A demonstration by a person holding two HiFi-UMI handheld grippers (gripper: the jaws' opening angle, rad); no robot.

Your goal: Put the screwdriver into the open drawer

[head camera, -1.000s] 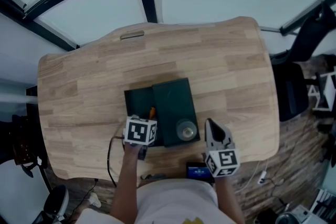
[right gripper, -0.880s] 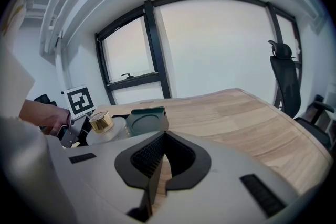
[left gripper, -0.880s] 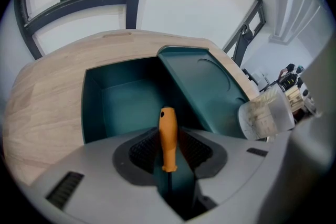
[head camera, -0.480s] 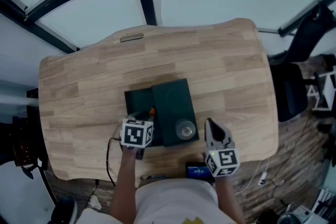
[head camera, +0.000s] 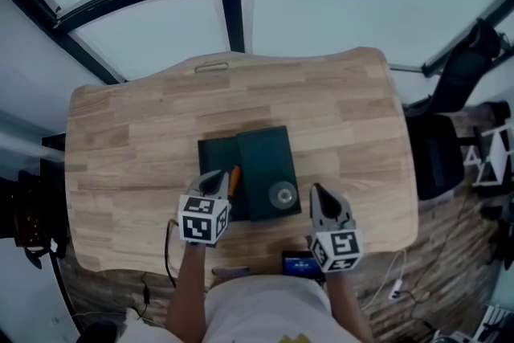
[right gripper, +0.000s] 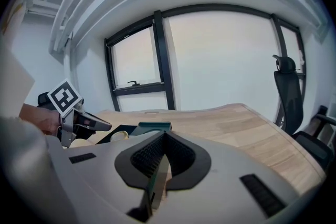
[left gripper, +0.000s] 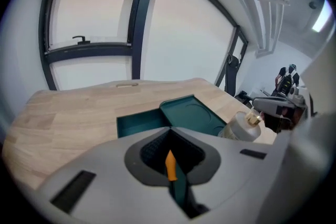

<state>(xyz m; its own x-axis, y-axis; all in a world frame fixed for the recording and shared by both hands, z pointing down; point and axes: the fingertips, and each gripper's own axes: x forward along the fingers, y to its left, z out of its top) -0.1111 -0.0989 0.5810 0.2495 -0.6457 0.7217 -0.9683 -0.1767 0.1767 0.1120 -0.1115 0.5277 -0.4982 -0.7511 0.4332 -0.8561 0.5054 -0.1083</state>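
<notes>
The orange-handled screwdriver (head camera: pixel 234 180) lies in the open drawer (head camera: pixel 213 155), which is pulled out to the left of a dark green box (head camera: pixel 269 153). My left gripper (head camera: pixel 215 179) hangs above the drawer's near end, shut, with nothing between its jaws. In the left gripper view the screwdriver (left gripper: pixel 170 164) shows through the slit of the left gripper (left gripper: pixel 169 132), with the drawer (left gripper: pixel 137 122) and box (left gripper: pixel 191 112) beyond. My right gripper (head camera: pixel 320 193) hovers at the box's near right corner, shut and empty. In its own view the right gripper (right gripper: pixel 164 136) faces across the table.
A small pale bottle with a gold cap (head camera: pixel 283 194) stands on the box's near end. A dark phone-like device (head camera: pixel 301 263) lies at the table's front edge, and a cable (head camera: pixel 169 241) hangs at the front left. An office chair (head camera: pixel 438 153) stands beside the wooden table (head camera: pixel 337 108).
My left gripper has lifted off the drawer and drawn back toward the person, and its jaws have closed. The screwdriver stays in the drawer. The right gripper has risen slightly.
</notes>
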